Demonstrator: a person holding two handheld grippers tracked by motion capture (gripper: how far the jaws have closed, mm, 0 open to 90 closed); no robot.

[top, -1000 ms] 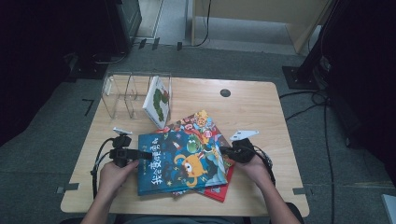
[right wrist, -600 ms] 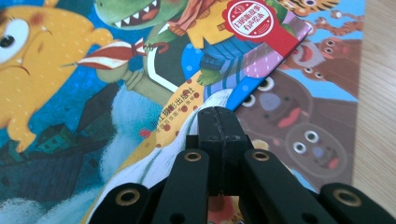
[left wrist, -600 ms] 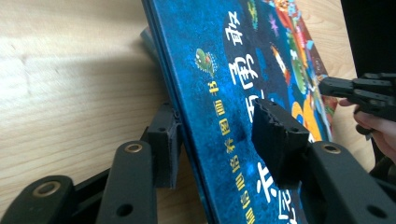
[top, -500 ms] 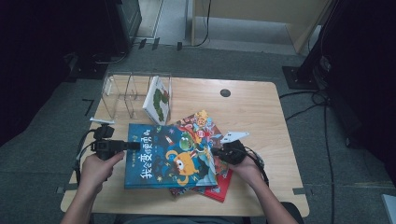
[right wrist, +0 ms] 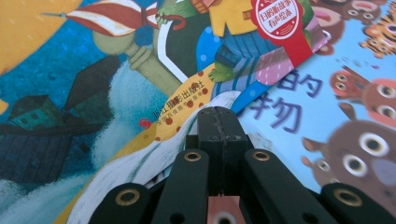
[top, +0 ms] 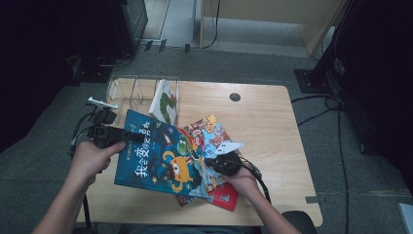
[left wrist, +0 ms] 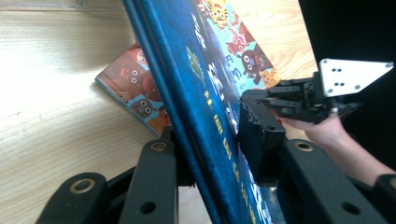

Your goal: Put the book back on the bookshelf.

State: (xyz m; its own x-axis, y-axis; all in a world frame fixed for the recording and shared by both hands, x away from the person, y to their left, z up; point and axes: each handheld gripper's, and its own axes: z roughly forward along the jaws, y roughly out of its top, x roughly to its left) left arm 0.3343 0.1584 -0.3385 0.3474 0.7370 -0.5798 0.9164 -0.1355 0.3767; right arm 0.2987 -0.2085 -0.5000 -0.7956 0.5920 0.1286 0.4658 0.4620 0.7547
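Note:
A dark blue picture book tilts with its left edge raised off the table. My left gripper is shut on that edge. Its jaws have just been closing, with the book between them, one on each cover. My right gripper is shut with nothing between its jaws. Its tips sit at the blue book's right edge, over a light blue animal book. A red book lies lowest in the pile.
A clear book stand at the table's back left holds an upright white book. The wooden table has a dark cable hole near its far edge. Cables trail from both grippers.
The left hand has risen with the blue book's left edge, so the book tilts and has shifted left. The right gripper has slid left to the book's right edge.

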